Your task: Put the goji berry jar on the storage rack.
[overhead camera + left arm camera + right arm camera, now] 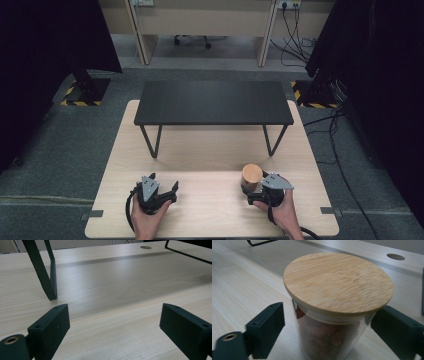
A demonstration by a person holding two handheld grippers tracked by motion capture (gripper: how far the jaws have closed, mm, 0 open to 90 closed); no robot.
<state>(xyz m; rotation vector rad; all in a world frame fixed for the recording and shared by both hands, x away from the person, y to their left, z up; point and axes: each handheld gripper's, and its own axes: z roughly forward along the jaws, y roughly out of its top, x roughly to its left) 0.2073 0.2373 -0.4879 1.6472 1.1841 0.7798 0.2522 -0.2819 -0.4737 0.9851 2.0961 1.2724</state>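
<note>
Jar (329, 322) between spread right gripper (327, 332) jaws; untouched.

Table (210, 150): pale wood grain, smooth, faint sheen
Jar (329, 340): clear glossy glass
Lid (338, 282): matt bamboo-like wood
Shelf (215, 102): matt black

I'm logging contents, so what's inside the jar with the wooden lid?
Through the jar's clear wall, reddish-brown chunks fill it nearly to the top; what they are is unclear. The lid is on and covers the top, and the jar's base is out of frame.
</note>
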